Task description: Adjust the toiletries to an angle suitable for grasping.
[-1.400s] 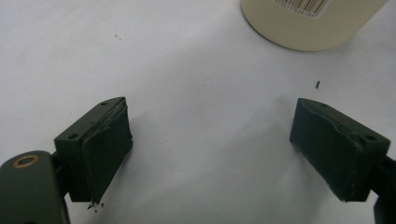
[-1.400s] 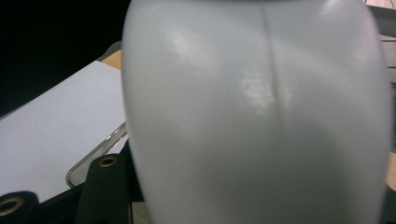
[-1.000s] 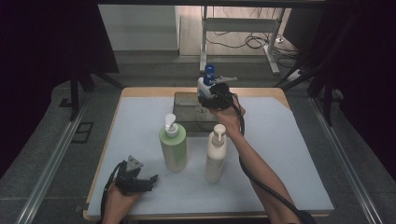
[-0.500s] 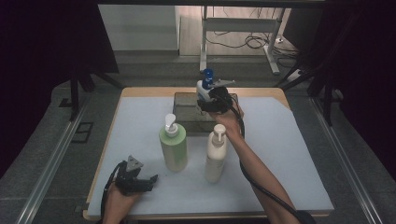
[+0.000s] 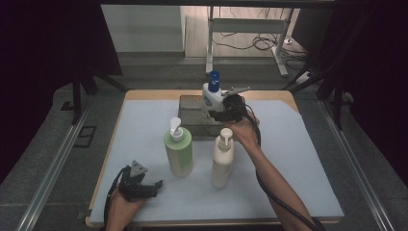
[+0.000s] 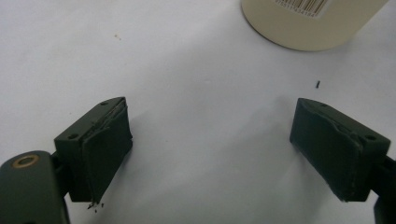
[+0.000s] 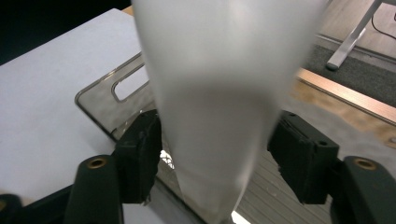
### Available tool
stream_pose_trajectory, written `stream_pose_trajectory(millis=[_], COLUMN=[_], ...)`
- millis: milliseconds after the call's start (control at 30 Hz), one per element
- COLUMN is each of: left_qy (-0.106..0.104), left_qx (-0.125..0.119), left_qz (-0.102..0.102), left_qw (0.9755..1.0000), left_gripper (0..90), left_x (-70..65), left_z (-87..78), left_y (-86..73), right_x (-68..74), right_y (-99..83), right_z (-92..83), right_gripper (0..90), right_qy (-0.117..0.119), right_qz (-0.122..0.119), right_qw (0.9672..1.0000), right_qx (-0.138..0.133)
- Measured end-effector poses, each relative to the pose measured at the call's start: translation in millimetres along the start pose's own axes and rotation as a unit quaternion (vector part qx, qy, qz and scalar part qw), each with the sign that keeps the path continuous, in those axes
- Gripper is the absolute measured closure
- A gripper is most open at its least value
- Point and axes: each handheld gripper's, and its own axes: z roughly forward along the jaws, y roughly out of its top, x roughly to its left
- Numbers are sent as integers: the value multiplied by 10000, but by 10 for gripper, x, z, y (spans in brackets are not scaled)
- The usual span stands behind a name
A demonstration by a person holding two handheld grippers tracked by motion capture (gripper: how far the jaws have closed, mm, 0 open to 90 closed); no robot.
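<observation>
The white bottle with the blue cap (image 5: 211, 94) is over the clear tray (image 5: 190, 103) at the surface's far edge, between the right claw's (image 5: 219, 113) pads, whose jaws have just closed slightly. Step: setting down. Next: lower, release. Left claw (image 6: 210, 144) rests wide, empty, near the front-left corner.

Black tongs (image 6: 210, 154), brass rivets, trailing black cables
</observation>
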Motion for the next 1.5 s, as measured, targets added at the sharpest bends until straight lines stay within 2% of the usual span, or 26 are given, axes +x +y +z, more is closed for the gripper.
stream_pose_trajectory(millis=[167,300,333,467,667,700,733,767,800,833,867,900,933,1267,1500], left_qy=[-1,1,1,1,1,2,2,2,3,3,2,2,1,1,2], left_qx=[2,1,0,2,3,3,3,2,2,2,1,2,3,1,1], left_qz=[0,0,0,1,1,1,1,2,1,1,1,2,1,2,2], left_qw=[10000,10000,10000,10000,10000,10000,10000,10000,10000,10000,10000,10000,10000,10000,10000], left_gripper=[121,121,121,121,121,121,121,121,121,121,121,121,121,121,121], left_x=[0,0,0,-1,-1,-1,-1,-1,-1,-1,-1,-1,-1,0,0], left_z=[0,0,0,0,0,0,0,0,0,0,0,0,0,0,0], left_y=[0,0,0,0,1,0,0,0,0,0,0,0,0,0,0], right_x=[-26,-63,-79,-157,-237,-233,-233,-236,-254,-254,-265,-265,-275,-295,-263], right_y=[-86,-176,-220,-287,-305,-294,-294,-286,-272,-272,-258,-258,-251,-273,-287], right_z=[-109,-190,-225,-258,-250,-234,-234,-226,-196,-196,-149,-149,-109,136,201], right_gripper=[413,481,546,598,652,690,690,715,779,779,831,831,873,895,896], right_qy=[28,140,128,151,19,-129,-129,-165,-116,-116,-171,-171,-220,-283,-272], right_qz=[-10,-51,-109,-77,-64,-72,-72,-9,121,121,182,182,208,350,394], right_qw=[10000,9997,9997,9997,9999,9998,9998,9998,9997,9997,9996,9996,9995,9989,9987], right_qx=[-77,-169,-166,-163,-95,-121,-121,-139,-151,-151,-126,-126,-124,116,144])
